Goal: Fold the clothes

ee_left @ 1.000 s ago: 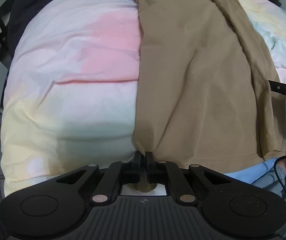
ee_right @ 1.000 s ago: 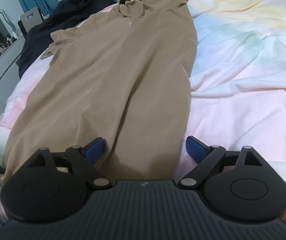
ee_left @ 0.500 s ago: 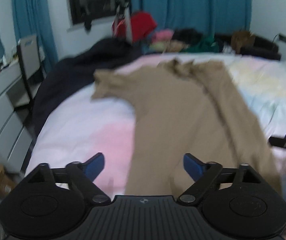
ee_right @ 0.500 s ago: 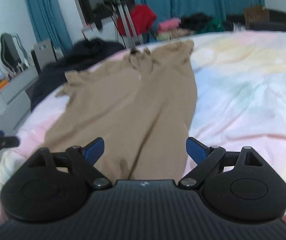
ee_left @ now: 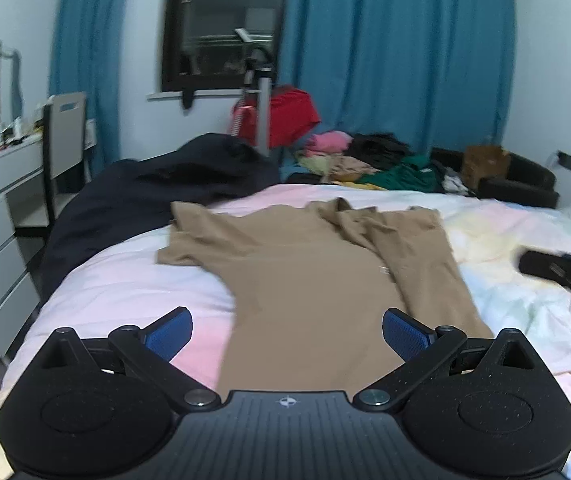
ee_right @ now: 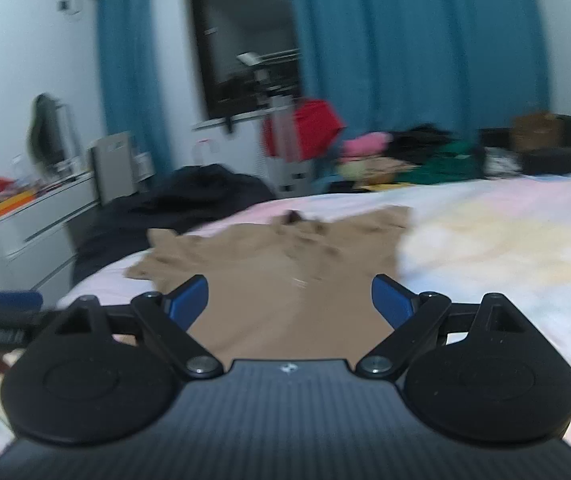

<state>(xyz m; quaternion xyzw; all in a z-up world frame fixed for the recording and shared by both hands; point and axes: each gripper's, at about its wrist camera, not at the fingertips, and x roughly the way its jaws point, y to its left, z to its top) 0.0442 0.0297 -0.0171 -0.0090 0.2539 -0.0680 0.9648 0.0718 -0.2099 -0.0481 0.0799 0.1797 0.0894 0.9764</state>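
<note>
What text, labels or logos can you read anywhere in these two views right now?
No text can be read.
Left gripper body: a small round emblem, no letters.
Right gripper body: the same emblem, blurred.
Tan shirt: a small pale mark, too small to read.

matte black hand-held gripper [ee_left: 287,330], blue ribbed fingertips [ee_left: 403,334], silver pivot screws
</note>
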